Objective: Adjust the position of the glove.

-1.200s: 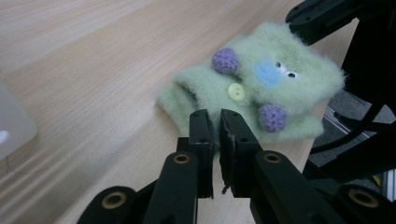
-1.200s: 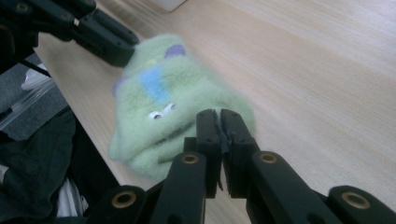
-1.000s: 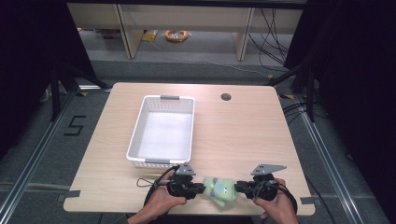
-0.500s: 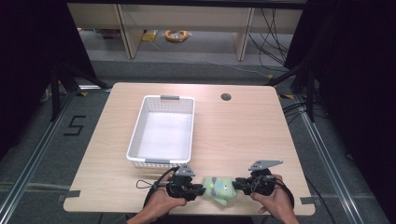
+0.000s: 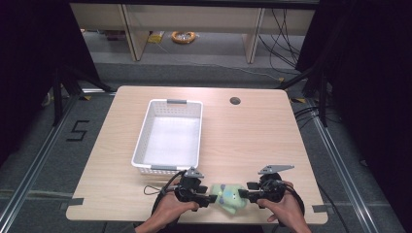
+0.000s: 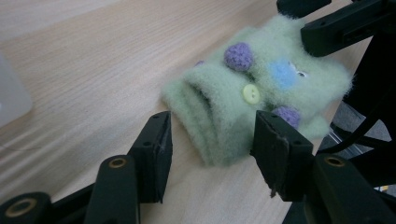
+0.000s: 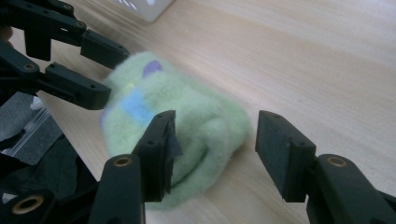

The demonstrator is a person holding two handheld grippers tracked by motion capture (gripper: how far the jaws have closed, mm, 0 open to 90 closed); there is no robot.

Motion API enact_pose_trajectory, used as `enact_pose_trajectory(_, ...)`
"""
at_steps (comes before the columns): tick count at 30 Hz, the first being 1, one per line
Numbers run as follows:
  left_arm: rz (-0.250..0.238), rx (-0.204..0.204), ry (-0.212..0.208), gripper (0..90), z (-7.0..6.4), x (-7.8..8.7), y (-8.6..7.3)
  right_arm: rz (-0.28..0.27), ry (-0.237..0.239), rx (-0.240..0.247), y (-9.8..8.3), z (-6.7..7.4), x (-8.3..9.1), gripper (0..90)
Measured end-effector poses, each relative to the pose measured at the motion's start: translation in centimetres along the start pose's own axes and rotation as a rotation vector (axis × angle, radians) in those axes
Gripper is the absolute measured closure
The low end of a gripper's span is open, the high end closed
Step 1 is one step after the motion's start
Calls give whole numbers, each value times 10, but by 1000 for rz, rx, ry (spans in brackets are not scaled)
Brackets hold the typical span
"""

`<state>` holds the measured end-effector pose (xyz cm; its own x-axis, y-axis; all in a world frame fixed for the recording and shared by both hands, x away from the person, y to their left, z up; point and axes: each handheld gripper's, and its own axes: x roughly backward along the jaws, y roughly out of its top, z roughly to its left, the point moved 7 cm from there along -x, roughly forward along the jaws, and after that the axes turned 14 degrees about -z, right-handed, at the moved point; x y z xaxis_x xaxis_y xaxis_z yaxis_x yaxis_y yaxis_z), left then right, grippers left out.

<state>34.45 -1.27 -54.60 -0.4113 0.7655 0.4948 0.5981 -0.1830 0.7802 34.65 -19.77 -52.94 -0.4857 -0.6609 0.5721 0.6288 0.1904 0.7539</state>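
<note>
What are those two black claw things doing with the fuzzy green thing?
A person holds a left gripper and a right gripper, one at each end of a fuzzy green mitten lying at the near edge of the table. Both sets of jaws have just been opening, and now they stand open around the mitten without squeezing it. A white basket sits behind it.

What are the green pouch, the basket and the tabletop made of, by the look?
Green pouch: soft fuzzy fabric, likely felted wool or fleece, going by its matte, hairy edges; it carries crocheted-looking purple bobbles and a glossy button, probably plastic. Basket: white, smooth and perforated along the walls, likely moulded plastic. Tabletop: pale wood grain with a flat, even sheen; could be laminate rather than solid wood.
</note>
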Motion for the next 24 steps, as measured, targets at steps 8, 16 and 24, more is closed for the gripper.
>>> enact_pose_trajectory(8, 10, -13, -27, 540, -1, -7, -3, 49, 9, -21, -7, -8, -11, 498)
enact_pose_trajectory(16, 21, 5, -48, 558, -1, -10, -7, 60, 58, -56, -12, -9, -17, 531)
enact_pose_trajectory(24, 19, 8, -58, 598, -2, -12, -8, 43, 96, -72, -15, -7, -19, 590)
